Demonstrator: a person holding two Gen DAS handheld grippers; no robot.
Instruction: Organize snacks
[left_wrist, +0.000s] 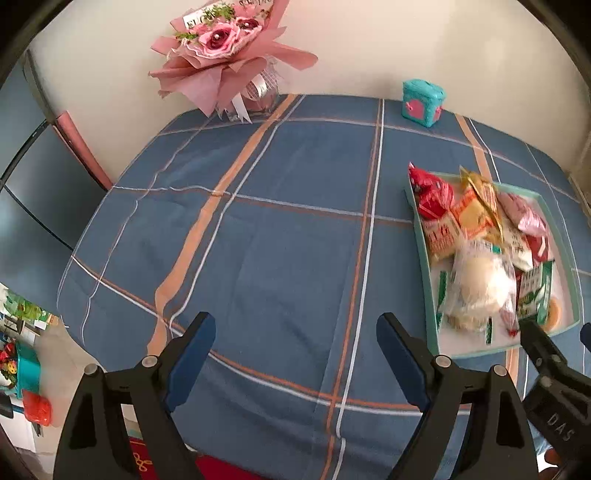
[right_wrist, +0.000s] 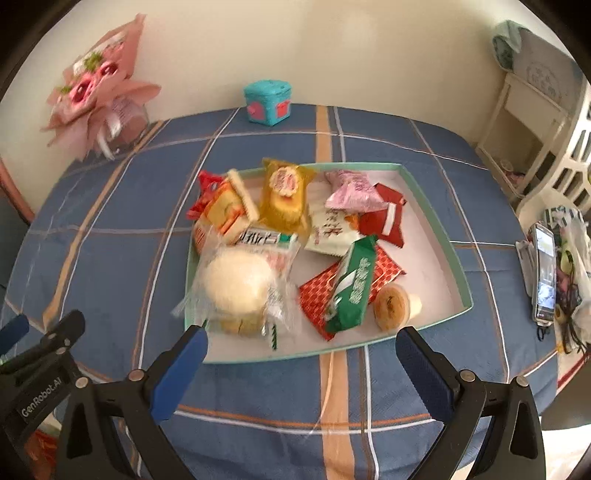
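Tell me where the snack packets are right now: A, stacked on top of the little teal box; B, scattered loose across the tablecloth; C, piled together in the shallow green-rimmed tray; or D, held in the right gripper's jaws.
C: the snack packets all lie inside the green-rimmed tray, while the right gripper stands open and empty in front of it.
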